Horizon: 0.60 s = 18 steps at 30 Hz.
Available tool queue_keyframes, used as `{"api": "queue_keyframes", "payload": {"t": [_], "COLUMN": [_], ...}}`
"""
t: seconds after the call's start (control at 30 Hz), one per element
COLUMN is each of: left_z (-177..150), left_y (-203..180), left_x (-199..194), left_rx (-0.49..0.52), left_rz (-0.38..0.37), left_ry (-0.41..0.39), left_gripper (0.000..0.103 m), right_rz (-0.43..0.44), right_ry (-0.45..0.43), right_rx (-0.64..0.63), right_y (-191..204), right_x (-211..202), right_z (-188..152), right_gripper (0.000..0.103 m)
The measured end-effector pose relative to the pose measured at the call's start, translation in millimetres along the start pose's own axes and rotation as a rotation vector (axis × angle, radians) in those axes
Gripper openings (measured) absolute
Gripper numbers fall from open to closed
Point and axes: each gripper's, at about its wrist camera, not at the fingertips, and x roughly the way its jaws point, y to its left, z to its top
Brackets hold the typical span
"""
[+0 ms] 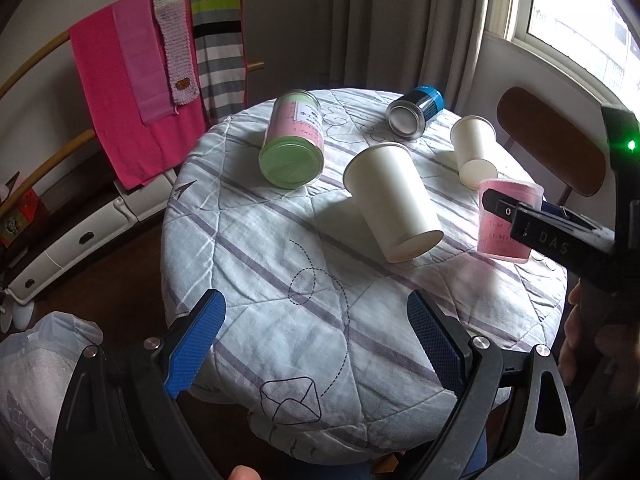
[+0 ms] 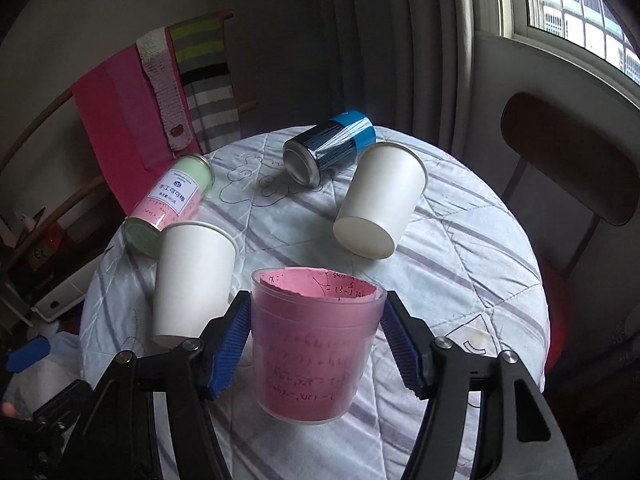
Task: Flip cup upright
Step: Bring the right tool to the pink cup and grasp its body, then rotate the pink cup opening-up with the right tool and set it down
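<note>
Two white paper cups on their sides on the quilted round table: one mid-table with its base toward the left gripper, the other further back, close behind the pink cup. Also lying down, a green-and-pink tin with a white label in Chinese characters, and a blue-and-silver can at the far edge. Beyond the table, bright towels over a wooden rack and a brown chair by the window. Stands upright at the table's right side, that pink cup: clear plastic lined with pink paper, mouth up, long axis vertical, handwritten sums in dark ink across the paper, too scrawled to read in full. Clenched on it near the rim from both sides, the right gripper, its blue pads against the wall; "DAS" readable on one black finger in the left wrist view. Released and spread wide over the near edge, the left gripper, nothing between its pads.
</note>
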Motion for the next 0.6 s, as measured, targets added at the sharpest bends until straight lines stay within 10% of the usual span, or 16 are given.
{"api": "queue_keyframes", "payload": {"t": [0.6], "left_z": [-5], "left_y": [-3], "left_x": [-13], "left_rx": [-0.004], "left_rz": [0.029], "left_ry": [-0.010], "left_gripper": [0.094], "right_rz": [-0.038], "right_ry": [-0.087], "right_rx": [-0.084], "right_y": [9], "right_x": [-17], "right_z": [-38], "right_gripper": [0.066]}}
